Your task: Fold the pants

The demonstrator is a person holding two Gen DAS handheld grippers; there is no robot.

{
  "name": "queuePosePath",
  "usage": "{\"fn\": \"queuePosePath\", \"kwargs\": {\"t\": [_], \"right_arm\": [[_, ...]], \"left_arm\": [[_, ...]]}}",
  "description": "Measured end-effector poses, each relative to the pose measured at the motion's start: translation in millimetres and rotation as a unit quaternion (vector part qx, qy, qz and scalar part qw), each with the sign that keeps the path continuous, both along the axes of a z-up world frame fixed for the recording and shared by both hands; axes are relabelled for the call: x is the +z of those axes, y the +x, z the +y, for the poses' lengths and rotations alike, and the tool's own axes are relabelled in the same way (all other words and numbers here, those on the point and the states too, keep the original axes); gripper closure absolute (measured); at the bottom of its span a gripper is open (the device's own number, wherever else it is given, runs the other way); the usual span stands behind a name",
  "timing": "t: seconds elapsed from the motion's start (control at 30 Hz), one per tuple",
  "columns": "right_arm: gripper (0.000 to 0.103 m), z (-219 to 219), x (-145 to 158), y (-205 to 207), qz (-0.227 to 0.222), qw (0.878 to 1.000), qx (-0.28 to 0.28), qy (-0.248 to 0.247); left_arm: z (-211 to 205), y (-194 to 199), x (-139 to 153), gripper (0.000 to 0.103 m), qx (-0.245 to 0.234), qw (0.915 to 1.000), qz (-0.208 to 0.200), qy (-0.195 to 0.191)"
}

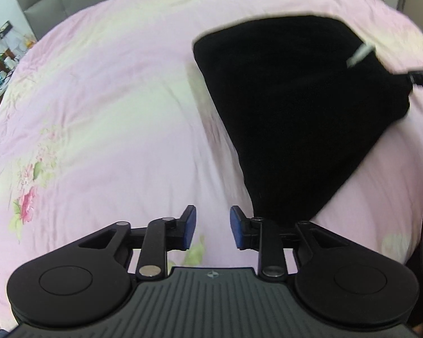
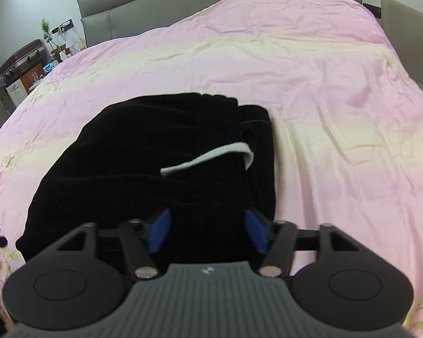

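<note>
While our right gripper hangs over the near edge of the pants with its jaws wide and nothing between them, our left gripper sits off to their left over bare bedspread, its jaws also parted and empty; the pants lie as a compact black bundle near the bed's front edge, already doubled over, with a white drawstring loose on top; we judge the fold to be late, perhaps at the last tidy or one closing fold; the next move, we think, calls for a pinch on a near edge and a clean carry-over, tucking the drawstring so it does not trail; the cloth looks thick and soft, so it may slump; the bedspread is pink, floral and wrinkled; beyond it stand a grey headboard and, at far left, a cluttered desk.
</note>
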State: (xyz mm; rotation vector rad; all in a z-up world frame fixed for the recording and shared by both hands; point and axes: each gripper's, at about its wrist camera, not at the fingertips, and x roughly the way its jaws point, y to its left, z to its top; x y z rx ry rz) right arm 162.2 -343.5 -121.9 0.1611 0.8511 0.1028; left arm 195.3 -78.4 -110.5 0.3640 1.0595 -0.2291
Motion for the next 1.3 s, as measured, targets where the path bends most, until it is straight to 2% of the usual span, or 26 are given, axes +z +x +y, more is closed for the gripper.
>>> {"fn": "queuePosePath", "kwargs": {"t": [0.1, 0.2, 0.27, 0.33, 0.47, 0.57, 0.73, 0.8, 0.9, 1.03, 1.17, 1.3], "right_arm": [[0.039, -9, 14, 0, 0.004, 1.0, -0.005, -0.001], [0.034, -19, 27, 3, 0.007, 1.0, -0.009, 0.002], [0.026, -26, 32, 7, 0.01, 1.0, -0.011, 0.009], [0.021, -33, 34, 14, 0.016, 0.999, -0.015, 0.025], [0.021, -48, 26, 30, 0.037, 0.997, -0.031, 0.063], [0.021, -53, 13, 42, 0.057, 0.994, -0.041, 0.083], [0.021, -59, -14, 65, 0.094, 0.987, -0.048, 0.118], [0.021, -61, -24, 75, 0.107, 0.985, -0.048, 0.126], [0.021, -62, -38, 89, 0.124, 0.984, -0.038, 0.124], [0.017, -60, -51, 108, 0.145, 0.98, -0.017, 0.134], [0.016, -57, -61, 121, 0.161, 0.978, -0.001, 0.131], [0.016, -63, -71, 127, 0.179, 0.971, 0.005, 0.157]], "left_arm": [[6, 12, 18, 0.051, 0.007, 0.9986, -0.025, -0.047], [9, 30, 25, 0.043, 0.007, 0.9946, -0.043, -0.094], [9, 45, 27, 0.04, 0.013, 0.9903, -0.049, -0.129], [11, 66, 24, 0.035, 0.029, 0.9853, -0.043, -0.163], [19, 105, 6, 0.035, 0.065, 0.9719, -0.01, -0.226], [22, 130, -13, 0.035, 0.094, 0.9614, 0.015, -0.258], [28, 155, -42, 0.032, 0.124, 0.9493, 0.05, -0.285], [30, 160, -49, 0.028, 0.127, 0.9452, 0.053, -0.296], [28, 167, -57, 0.024, 0.122, 0.9459, 0.062, -0.294], [24, 177, -68, 0.024, 0.116, 0.9415, 0.086, -0.304], [11, 184, -79, 0.024, 0.099, 0.9483, 0.096, -0.286], [10, 188, -87, 0.025, 0.093, 0.9469, 0.11, -0.288]]}}
